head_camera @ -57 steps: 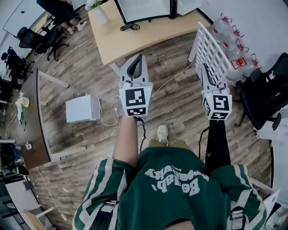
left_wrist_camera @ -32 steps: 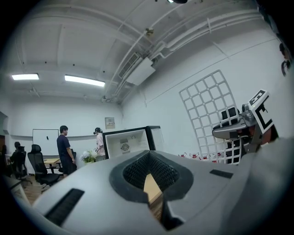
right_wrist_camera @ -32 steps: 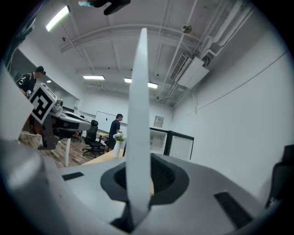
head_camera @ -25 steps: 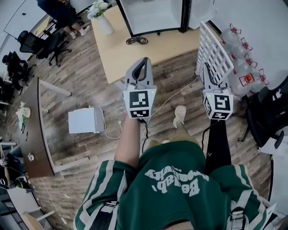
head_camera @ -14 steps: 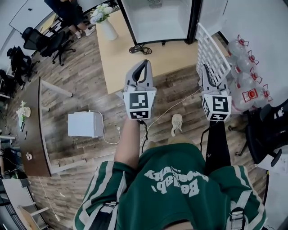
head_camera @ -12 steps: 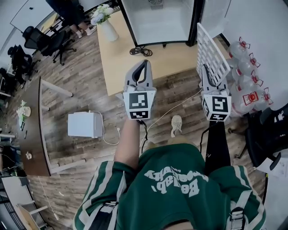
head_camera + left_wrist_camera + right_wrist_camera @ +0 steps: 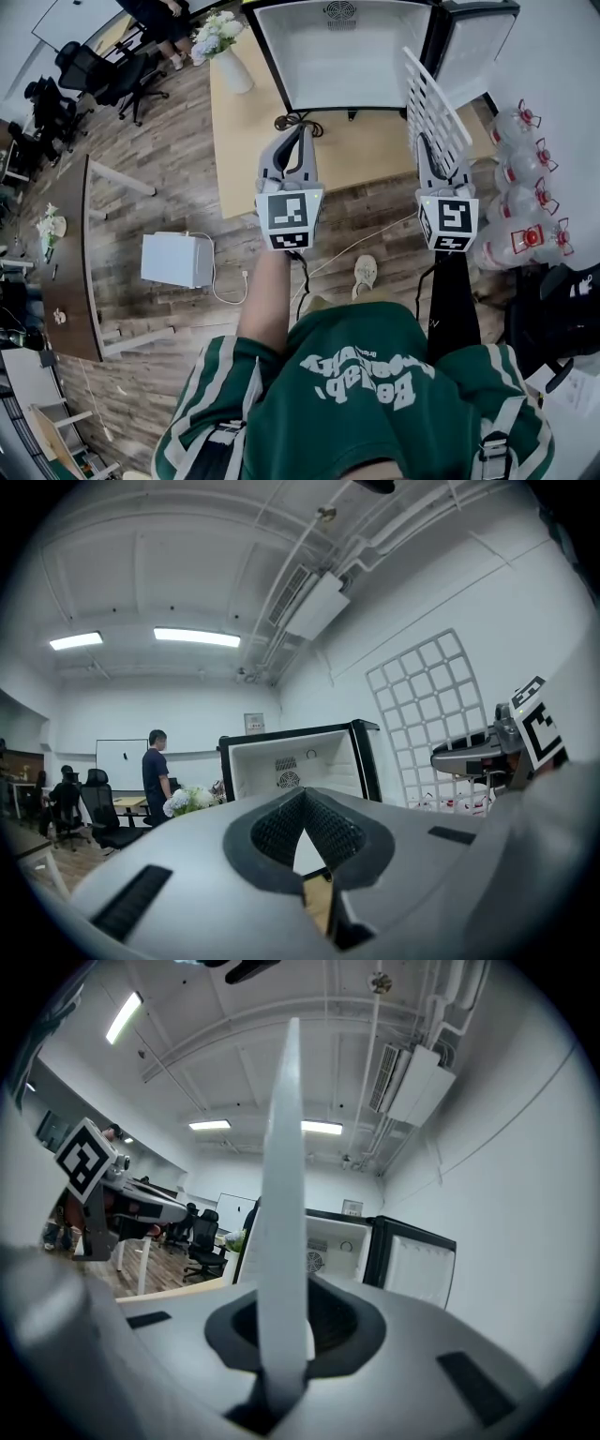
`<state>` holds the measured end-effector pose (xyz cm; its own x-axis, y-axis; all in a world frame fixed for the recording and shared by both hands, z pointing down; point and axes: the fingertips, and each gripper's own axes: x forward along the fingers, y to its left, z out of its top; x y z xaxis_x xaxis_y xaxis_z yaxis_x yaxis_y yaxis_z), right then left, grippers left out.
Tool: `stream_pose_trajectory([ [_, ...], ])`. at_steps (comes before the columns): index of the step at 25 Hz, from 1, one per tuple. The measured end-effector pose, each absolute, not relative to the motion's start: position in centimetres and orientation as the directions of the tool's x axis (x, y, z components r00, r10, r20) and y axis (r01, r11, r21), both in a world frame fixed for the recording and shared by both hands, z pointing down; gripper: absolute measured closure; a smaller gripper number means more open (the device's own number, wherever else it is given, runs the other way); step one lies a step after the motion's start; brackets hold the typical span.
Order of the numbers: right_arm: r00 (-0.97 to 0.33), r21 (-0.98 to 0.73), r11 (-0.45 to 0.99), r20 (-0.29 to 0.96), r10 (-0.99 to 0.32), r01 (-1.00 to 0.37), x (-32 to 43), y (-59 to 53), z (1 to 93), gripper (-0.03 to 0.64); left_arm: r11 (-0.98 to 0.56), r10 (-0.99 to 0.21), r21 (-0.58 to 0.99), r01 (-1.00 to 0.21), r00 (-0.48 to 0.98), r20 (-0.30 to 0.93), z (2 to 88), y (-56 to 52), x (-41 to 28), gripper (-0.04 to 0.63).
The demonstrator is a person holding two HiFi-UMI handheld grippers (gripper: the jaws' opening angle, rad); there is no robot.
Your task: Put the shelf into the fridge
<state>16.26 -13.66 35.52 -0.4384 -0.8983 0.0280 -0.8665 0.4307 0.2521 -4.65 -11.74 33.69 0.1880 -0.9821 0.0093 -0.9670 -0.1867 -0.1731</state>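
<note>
View from above of a person in a green shirt standing at the near edge of a pale wooden worktop (image 7: 281, 141), with a hand-held gripper in each hand pointing ahead at a small fridge (image 7: 342, 52)

The fridge stands at the far edge of the worktop with its white inside facing the person and its door (image 7: 473, 37) swung open on the right. A white vase of flowers (image 7: 225, 52) stands at the far left corner of the worktop, and a dark cable (image 7: 298, 122) lies coiled in front of the fridge

The right hand-held gripper (image 7: 427, 142) is clamped on the lower edge of the shelf (image 7: 433, 98), a white wire grid. The shelf is held up on its edge, in the air above the right side of the worktop, just in front of the open fridge and not inside it. The right gripper view shows the white edge of the shelf rising straight up from between the closed jaws

The left hand-held gripper (image 7: 302, 133) is held beside it, over the middle of the worktop's near edge. Its jaws are closed tip to tip and carry nothing

On the wooden floor to the left sits a white box (image 7: 173, 260) with a cord. Clear water bottles (image 7: 520, 178) stand by the wall on the right
</note>
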Motion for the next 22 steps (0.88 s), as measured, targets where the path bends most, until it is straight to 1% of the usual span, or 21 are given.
stream_pose_trajectory([
  [12, -0.523, 0.271, 0.518, 0.059, -0.85, -0.811, 15.4, -22.5, 37.1, 0.574, -0.113, -0.993, -0.188, -0.976, 0.106, 0.049, 35.1, -19.4, -4.5, 0.595],
  [15, -0.528, 0.272, 0.523, 0.059, -0.847, -0.808, 15.7, -24.5, 37.4, 0.574, -0.1, -0.994, -0.185, -0.978, 0.091, 0.054, 35.3, -20.9, -4.2, 0.595],
  [22, -0.516, 0.307, 0.507, 0.059, -0.854, -0.805, 16.1, -27.6, 37.7, 0.574, -0.119, -0.992, -0.195, -0.973, 0.11, 0.059, 35.6, -23.0, -2.7, 0.595],
])
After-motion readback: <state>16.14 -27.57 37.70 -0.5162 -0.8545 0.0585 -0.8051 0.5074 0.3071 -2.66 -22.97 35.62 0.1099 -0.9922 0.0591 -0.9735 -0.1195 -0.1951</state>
